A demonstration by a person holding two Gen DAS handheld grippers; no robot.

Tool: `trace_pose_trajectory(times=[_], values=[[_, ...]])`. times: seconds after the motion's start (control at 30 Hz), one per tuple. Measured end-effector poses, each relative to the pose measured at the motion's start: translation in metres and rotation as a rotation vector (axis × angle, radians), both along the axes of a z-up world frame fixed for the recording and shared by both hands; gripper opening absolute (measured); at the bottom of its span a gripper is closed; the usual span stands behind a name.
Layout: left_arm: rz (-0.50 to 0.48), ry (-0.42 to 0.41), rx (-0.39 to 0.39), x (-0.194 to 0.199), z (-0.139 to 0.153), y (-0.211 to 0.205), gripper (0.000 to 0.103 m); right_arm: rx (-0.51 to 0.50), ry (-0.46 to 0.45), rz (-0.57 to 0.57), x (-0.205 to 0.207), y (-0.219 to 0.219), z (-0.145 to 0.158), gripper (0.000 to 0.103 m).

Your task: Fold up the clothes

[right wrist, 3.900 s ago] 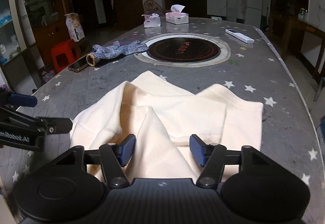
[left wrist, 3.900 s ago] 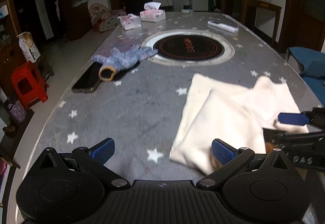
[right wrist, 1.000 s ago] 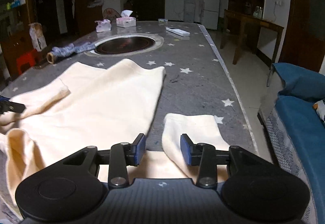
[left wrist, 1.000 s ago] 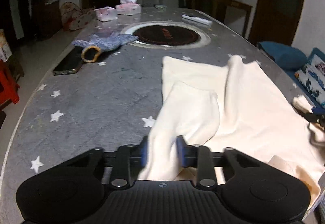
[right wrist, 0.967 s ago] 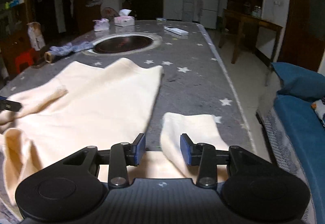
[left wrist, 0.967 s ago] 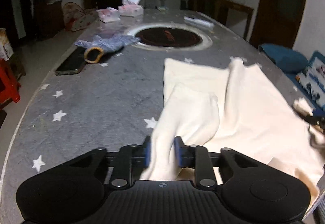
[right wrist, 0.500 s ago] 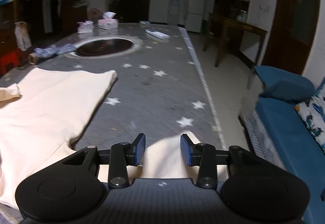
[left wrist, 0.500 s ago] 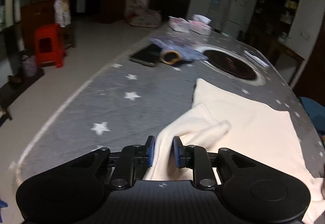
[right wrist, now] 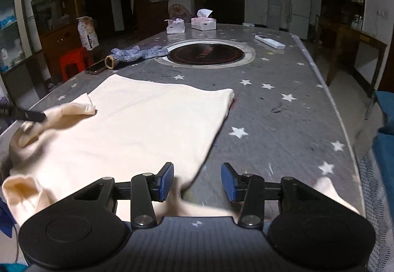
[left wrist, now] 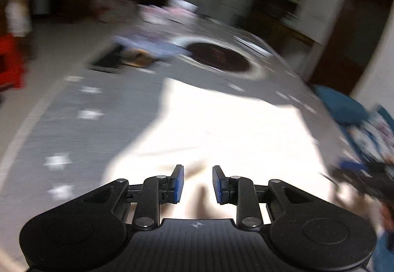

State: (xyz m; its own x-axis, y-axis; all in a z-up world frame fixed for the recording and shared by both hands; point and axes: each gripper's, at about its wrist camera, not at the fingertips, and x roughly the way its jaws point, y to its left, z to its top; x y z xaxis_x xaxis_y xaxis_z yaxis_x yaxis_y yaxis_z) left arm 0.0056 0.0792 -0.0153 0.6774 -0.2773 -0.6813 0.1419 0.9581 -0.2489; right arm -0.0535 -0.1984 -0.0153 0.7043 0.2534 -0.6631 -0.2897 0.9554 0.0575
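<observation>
- Now the cream garment is lying spread on the grey star-patterned table, near its front edge.
- Left hand-held gripper is opening over the cloth; pads are standing clear of it.
- Right hand-held gripper is opening too, gripping nothing; a sleeve is lying below it.

Knit glove beside phone; tissue boxes, remote further back.
</observation>
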Motion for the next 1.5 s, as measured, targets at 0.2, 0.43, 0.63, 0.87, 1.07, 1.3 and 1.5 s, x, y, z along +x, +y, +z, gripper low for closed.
trace_pose_trajectory(times=[0.2,0.43,0.63,0.87,1.07,1.3,1.5], values=[[-0.079,0.039,0.054,0.043,-0.016,-0.031,0.032,0.006,0.039,-0.012,0.040,0.000,-0.008,0.041],[-0.001,0.045,0.072,0.082,-0.021,-0.018,0.034,0.004,0.070,-0.041,0.081,-0.001,-0.019,0.026],[0.021,0.046,0.040,0.102,-0.021,-0.004,0.034,-0.008,0.069,-0.033,0.111,0.009,-0.020,0.011],[-0.001,0.034,0.066,0.124,-0.020,-0.012,0.040,-0.107,0.040,-0.032,0.145,0.024,-0.020,0.003],[-0.024,0.016,0.062,0.151,-0.022,-0.019,0.040,-0.242,0.004,-0.068,0.187,0.027,-0.023,0.003],[-0.098,-0.013,0.119,0.130,-0.017,-0.028,0.050,-0.280,-0.013,-0.027,0.190,0.023,-0.014,0.007],[-0.235,-0.027,0.091,0.078,-0.011,-0.042,0.050,-0.186,0.000,0.112,0.133,0.028,0.008,0.010]])
